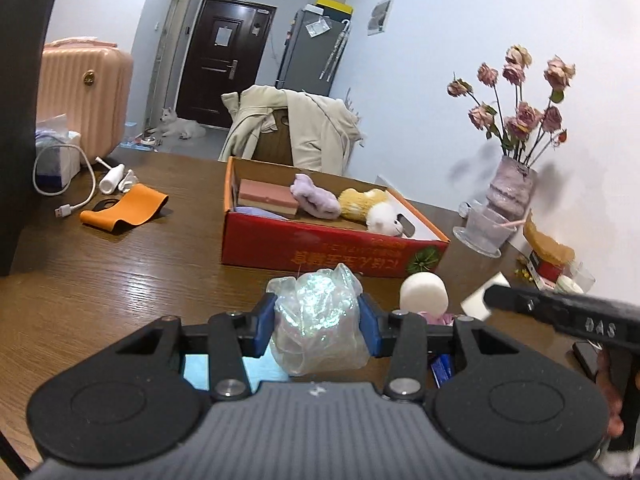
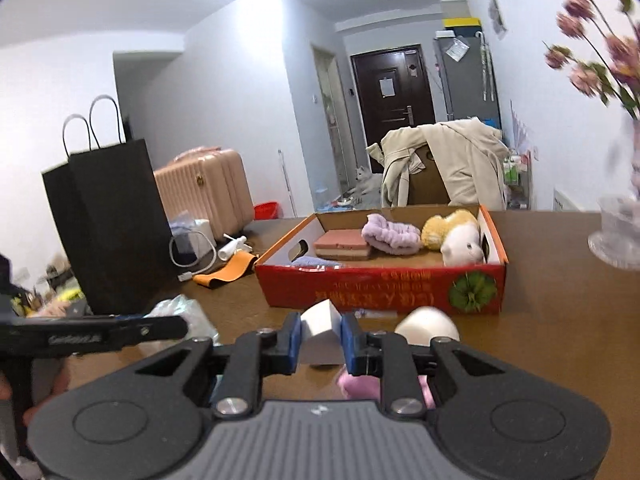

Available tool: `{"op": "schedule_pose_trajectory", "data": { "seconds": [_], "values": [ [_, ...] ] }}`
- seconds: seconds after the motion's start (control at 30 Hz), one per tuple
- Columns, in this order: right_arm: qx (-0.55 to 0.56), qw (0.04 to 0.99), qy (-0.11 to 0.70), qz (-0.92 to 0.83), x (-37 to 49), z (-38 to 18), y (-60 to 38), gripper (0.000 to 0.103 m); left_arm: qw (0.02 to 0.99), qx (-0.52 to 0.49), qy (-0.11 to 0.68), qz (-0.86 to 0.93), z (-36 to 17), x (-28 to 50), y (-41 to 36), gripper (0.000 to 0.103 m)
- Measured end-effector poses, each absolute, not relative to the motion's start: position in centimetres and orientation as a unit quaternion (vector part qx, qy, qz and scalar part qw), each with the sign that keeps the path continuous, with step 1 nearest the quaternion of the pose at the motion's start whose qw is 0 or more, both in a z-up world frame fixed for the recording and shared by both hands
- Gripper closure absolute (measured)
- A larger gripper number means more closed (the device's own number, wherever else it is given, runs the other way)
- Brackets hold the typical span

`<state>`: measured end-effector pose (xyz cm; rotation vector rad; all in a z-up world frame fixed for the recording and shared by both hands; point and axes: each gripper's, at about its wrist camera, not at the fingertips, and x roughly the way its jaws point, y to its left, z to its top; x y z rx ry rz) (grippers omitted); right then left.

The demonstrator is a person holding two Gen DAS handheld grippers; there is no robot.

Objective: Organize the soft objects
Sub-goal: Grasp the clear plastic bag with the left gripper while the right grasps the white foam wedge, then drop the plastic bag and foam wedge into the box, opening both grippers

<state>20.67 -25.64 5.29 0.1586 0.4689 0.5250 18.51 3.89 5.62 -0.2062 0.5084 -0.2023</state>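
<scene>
My left gripper is shut on a crinkled, shiny clear plastic bundle, held above the wooden table in front of the red cardboard box. My right gripper is shut on a white sponge block, which also shows as the white sponge block in the left wrist view. The red cardboard box holds a pink sponge, a purple fluffy band and a yellow-and-white plush toy. A white round soft object lies before the box, with something pink under my right gripper.
A black paper bag and a pink suitcase stand at the left. A white cable, a small white bottle and an orange strap lie on the table. A vase of flowers and glassware stand at the right.
</scene>
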Motion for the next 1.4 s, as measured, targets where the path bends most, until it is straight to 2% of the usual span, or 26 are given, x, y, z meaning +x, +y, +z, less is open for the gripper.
{"op": "schedule_pose_trajectory", "data": {
  "seconds": [0.3, 0.5, 0.7, 0.87, 0.9, 1.0, 1.07, 1.1, 1.13, 1.17, 1.2, 1.4],
  "values": [
    [0.104, 0.934, 0.236, 0.246, 21.4, 4.2, -28.0, 0.082, 0.955, -0.079, 0.261, -0.115, 5.5, 20.9, 2.0, 0.058],
    [0.108, 0.932, 0.245, 0.245, 25.4, 4.1, -27.8, 0.082, 0.958, -0.053, 0.257, -0.119, 6.2, 25.0, 2.2, 0.058],
    [0.122, 0.911, 0.275, 0.281, 37.0, 7.4, -24.7, 0.082, 0.961, 0.004, 0.250, -0.116, 9.0, 35.3, 2.8, 0.058],
    [0.102, 0.892, 0.346, 0.272, 48.7, 7.0, -19.0, 0.082, 0.950, 0.028, 0.299, -0.084, 7.1, 45.3, 3.3, 0.057],
    [0.104, 0.887, 0.361, 0.267, 50.6, 6.5, -18.0, 0.082, 0.948, 0.035, 0.307, -0.079, 6.5, 46.7, 3.4, 0.056],
    [0.088, 0.882, 0.389, 0.251, 54.6, 5.0, -15.5, 0.081, 0.944, 0.043, 0.319, -0.066, 4.8, 49.2, 4.1, 0.044],
    [0.085, 0.876, 0.406, 0.246, 56.5, 3.8, -14.4, 0.078, 0.943, 0.045, 0.325, -0.062, 4.0, 49.9, 4.5, 0.042],
    [0.086, 0.869, 0.419, 0.248, 57.1, 3.3, -14.0, 0.077, 0.942, 0.043, 0.327, -0.068, 3.8, 49.9, 4.8, 0.036],
    [0.088, 0.863, 0.429, 0.252, 57.5, 2.8, -13.6, 0.069, 0.942, 0.036, 0.325, -0.071, 3.8, 49.8, 5.1, 0.028],
    [0.092, 0.861, 0.432, 0.254, 57.6, 2.6, -13.5, 0.057, 0.944, 0.032, 0.319, -0.078, 3.9, 49.4, 5.4, 0.027],
    [0.092, 0.861, 0.428, 0.258, 57.5, 2.6, -13.4, 0.053, 0.945, 0.034, 0.315, -0.082, 4.0, 49.1, 5.4, 0.026],
    [0.095, 0.878, 0.389, 0.262, 54.9, 6.0, -15.4, 0.053, 0.955, 0.043, 0.282, -0.084, 7.4, 45.3, 5.5, 0.026]
  ]
}}
